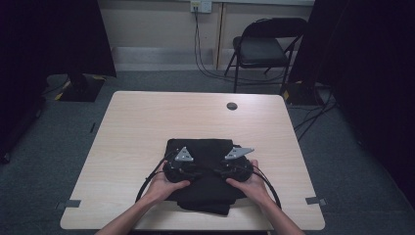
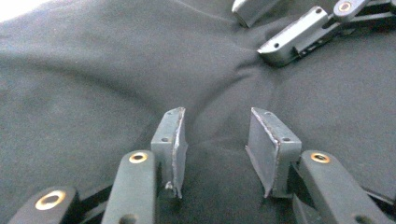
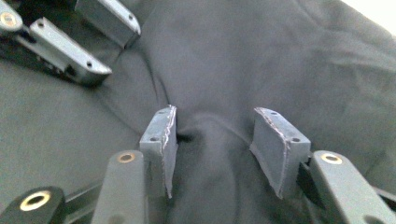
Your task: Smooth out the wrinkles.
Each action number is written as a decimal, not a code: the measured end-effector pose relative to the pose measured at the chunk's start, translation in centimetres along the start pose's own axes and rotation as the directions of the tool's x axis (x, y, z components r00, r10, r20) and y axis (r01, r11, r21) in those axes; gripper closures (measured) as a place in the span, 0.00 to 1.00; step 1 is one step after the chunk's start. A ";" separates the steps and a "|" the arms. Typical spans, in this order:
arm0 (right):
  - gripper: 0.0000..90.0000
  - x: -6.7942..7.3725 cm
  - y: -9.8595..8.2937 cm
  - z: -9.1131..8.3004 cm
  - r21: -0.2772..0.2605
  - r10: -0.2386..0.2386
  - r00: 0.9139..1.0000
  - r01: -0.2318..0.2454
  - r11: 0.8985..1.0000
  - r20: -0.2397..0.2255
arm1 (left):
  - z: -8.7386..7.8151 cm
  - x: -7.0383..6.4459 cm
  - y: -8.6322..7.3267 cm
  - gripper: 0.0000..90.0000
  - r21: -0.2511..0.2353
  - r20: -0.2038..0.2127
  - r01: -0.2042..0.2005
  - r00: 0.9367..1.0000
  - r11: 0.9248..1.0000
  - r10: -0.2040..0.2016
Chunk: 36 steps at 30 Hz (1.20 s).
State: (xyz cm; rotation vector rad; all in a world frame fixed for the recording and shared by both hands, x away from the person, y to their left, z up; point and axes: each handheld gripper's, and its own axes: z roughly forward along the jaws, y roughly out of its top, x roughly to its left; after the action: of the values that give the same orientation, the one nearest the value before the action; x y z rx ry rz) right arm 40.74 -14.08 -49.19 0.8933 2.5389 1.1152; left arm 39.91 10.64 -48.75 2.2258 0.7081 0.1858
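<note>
Both grippers, left (image 1: 192, 169) and right (image 1: 221, 170), rest tips-down on the black cloth (image 1: 200, 149), jaws apart with a soft ridge of fabric between each pair, probably readying a pinch to fold it. It lies bunched by the table (image 1: 147, 117) near edge, nothing blocking; a chair (image 1: 264, 46) stands beyond.

Folded cloth (image 1: 205, 183) lies on the table's (image 1: 147, 127) near edge, chair (image 1: 264, 46) behind
</note>
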 end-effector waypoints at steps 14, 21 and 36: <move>0.55 2.6 -1.7 -1.7 0.021 0.018 1.000 -0.018 1.000 -0.006 | 0.0 0.2 0.4 0.59 -0.030 0.082 0.044 0.996 0.999 -0.042; 0.51 3.3 -1.8 -3.7 -0.006 0.020 0.999 -0.021 1.000 -0.032 | 0.6 -0.7 0.2 0.59 -0.007 0.051 -0.037 0.998 0.999 0.038; 0.26 -4.6 3.7 -0.4 -0.082 0.085 0.996 -0.084 0.993 0.014 | 1.3 -0.3 0.4 0.61 -0.045 0.055 -0.033 0.998 0.998 0.035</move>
State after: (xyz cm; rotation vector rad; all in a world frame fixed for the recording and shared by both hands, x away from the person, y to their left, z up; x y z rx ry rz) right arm 45.83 -15.25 -46.35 0.9932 2.4437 1.2205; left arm 40.31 9.44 -49.39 2.1939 0.6304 0.1543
